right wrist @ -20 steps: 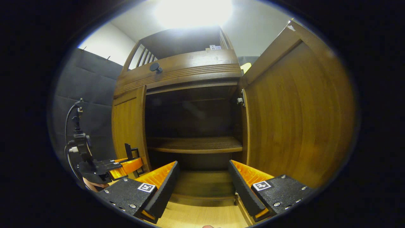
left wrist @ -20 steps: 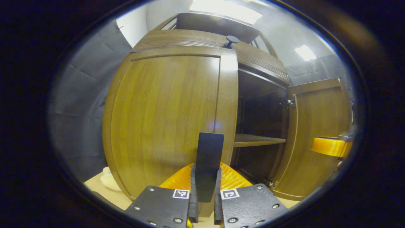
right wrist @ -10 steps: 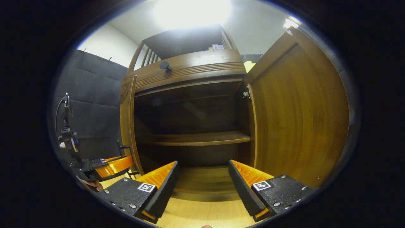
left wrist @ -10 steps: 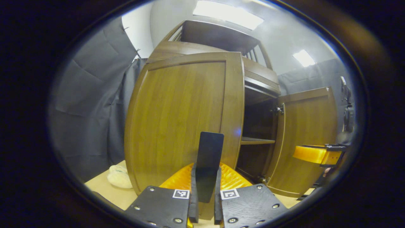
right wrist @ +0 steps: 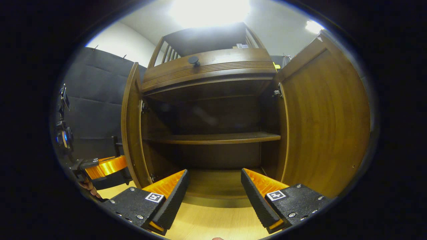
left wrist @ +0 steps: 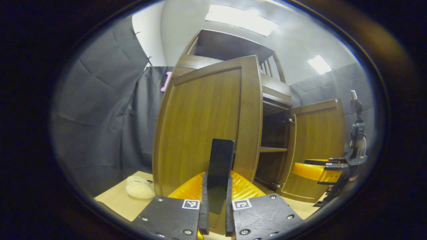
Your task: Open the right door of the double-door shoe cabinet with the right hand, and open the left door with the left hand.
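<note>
Left gripper (left wrist: pixel 216 186) clamped on left door's (left wrist: pixel 203 123) handle (left wrist: pixel 220 166), right gripper (right wrist: pixel 215 191) wide apart, empty.

Shoe cabinet (right wrist: pixel 206 70) stands on the bench (right wrist: pixel 213 223), straight ahead in the right gripper view. Left door (right wrist: pixel 131 126) swings out on the left, right door (right wrist: pixel 325 123) on the right, a shelf (right wrist: pixel 213 137) inside between them. Left hand-held gripper (left wrist: pixel 216 200) sits just before the left door, a soft lump (left wrist: pixel 139 189) on the bench to its left.
</note>
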A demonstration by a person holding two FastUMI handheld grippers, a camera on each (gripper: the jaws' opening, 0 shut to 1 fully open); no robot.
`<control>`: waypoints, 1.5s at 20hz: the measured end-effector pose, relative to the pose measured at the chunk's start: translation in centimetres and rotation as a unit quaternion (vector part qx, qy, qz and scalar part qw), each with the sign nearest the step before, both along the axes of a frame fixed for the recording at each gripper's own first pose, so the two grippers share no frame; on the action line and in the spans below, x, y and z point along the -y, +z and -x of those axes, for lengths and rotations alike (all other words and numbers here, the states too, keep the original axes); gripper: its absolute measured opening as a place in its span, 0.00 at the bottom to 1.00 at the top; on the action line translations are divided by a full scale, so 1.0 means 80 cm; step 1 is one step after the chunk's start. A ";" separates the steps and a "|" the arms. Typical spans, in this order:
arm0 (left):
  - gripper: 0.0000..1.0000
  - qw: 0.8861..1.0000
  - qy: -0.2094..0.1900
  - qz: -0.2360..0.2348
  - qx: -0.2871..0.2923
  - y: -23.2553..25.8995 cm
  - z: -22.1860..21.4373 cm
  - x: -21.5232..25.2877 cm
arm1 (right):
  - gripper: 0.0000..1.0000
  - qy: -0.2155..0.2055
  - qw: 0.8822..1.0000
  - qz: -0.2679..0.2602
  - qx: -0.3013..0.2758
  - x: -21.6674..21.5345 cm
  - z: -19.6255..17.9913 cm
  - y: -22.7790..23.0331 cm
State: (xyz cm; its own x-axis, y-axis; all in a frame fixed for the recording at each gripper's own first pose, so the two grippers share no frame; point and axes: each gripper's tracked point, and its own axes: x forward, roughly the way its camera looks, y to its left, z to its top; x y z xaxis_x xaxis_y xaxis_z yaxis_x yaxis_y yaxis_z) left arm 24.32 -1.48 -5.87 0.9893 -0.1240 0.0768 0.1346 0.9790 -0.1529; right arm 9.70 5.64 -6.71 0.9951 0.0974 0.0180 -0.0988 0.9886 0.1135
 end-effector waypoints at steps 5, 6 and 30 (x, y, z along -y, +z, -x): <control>0.17 1.000 0.020 -0.022 0.009 -0.001 -0.002 -0.003 | 0.96 0.015 1.000 0.010 0.004 -0.029 0.000 0.004; 0.14 0.999 0.021 -0.022 0.010 -0.001 -0.003 -0.004 | 0.96 0.016 1.000 0.017 0.004 -0.034 0.000 0.003; 0.20 0.975 0.200 -0.093 0.001 0.003 0.052 -0.142 | 0.96 0.014 1.000 0.013 0.011 -0.057 0.040 -0.003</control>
State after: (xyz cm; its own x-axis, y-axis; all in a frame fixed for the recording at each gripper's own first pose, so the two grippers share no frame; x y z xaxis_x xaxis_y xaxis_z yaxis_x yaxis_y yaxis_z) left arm 20.15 9.88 -5.65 0.9614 0.2595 0.0919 -0.2633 0.9642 0.0324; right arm 6.51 10.17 -6.98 0.9914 0.1256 0.0369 -0.1283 0.9881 0.0852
